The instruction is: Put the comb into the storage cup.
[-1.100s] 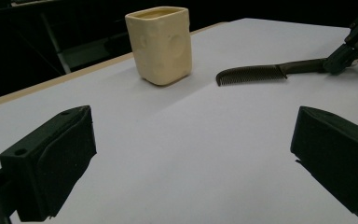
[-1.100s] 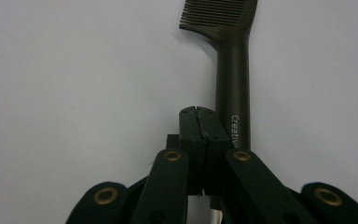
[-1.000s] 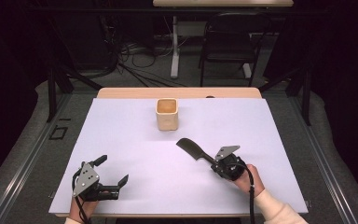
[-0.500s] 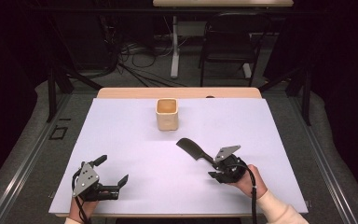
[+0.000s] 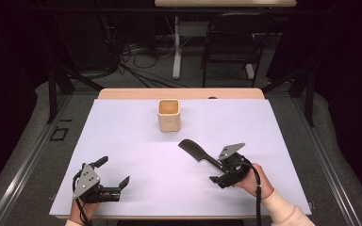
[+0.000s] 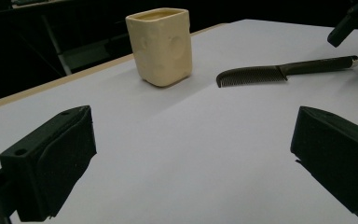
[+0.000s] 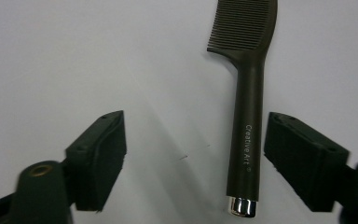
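A black comb [image 5: 195,151] lies flat on the white table sheet [image 5: 136,141], teeth end toward the cup. In the right gripper view its handle [image 7: 247,140] lies between the open jaws, closer to the right-hand jaw, with its silver cap nearest the camera. My right gripper [image 5: 219,170] sits at the handle's near end, open [image 7: 200,158]. A cream square cup [image 5: 168,114] stands upright behind the comb at the table's far middle. My left gripper [image 5: 113,176] rests near the front left, open and holding nothing [image 6: 191,158]; ahead of it are the cup [image 6: 161,46] and comb [image 6: 279,72].
The wooden table edge [image 5: 179,93] runs behind the white sheet. Beyond it are a dark floor with cables [image 5: 136,61] and a chair [image 5: 228,42]. The right gripper's jaw tip [image 6: 349,21] pokes into the left gripper view at the top right.
My right gripper has slipped slightly back toward the near edge. The comb, the cup and the left gripper have stayed put.
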Tool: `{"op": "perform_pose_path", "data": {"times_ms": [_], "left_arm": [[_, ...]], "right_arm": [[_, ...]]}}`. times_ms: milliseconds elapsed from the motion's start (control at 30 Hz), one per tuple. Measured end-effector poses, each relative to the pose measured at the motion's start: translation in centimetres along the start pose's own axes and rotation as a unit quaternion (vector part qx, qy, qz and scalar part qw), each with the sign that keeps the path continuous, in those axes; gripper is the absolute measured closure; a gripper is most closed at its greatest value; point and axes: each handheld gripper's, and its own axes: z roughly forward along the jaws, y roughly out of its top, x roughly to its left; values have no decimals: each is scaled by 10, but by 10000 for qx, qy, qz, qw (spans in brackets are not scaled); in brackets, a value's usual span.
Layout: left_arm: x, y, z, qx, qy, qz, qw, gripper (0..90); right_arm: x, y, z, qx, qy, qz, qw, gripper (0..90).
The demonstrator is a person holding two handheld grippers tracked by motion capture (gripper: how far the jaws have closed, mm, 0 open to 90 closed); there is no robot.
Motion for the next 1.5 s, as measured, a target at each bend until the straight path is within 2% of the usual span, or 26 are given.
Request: {"op": "perform_pose_path", "data": {"times_ms": [167, 433, 567, 867, 967, 1267, 1433, 1500], "left_arm": [[0, 0, 0, -2, 1, 2, 10000, 1], [0, 0, 0, -10, -22, -7, 10000, 1], [0, 0, 0, -20, -17, -10, 10000, 1], [0, 0, 1, -29, -50, -24, 10000, 1], [0, 0, 1, -28, -54, -28, 10000, 0], [0, 0, 1, -38, -80, -27, 10000, 0], [0, 0, 1, -26, -101, -19, 9999, 0], [0, 0, 1, -25, -97, -16, 9999, 0]], "right_arm": [[-2, 4, 1, 67, 4, -60, 10000, 78], [-7, 11, -1, 51, -83, -59, 9999, 0], [-9, 16, -1, 33, -100, -62, 9999, 0], [-18, 26, 6, 192, -188, -55, 9996, 0], [-19, 30, 9, 267, -214, 0, 9994, 0], [-22, 41, 18, 549, -280, -116, 9980, 4], [-21, 46, 22, 657, -311, -168, 9972, 82], [-21, 47, 24, 728, -350, -201, 9965, 152]]}}
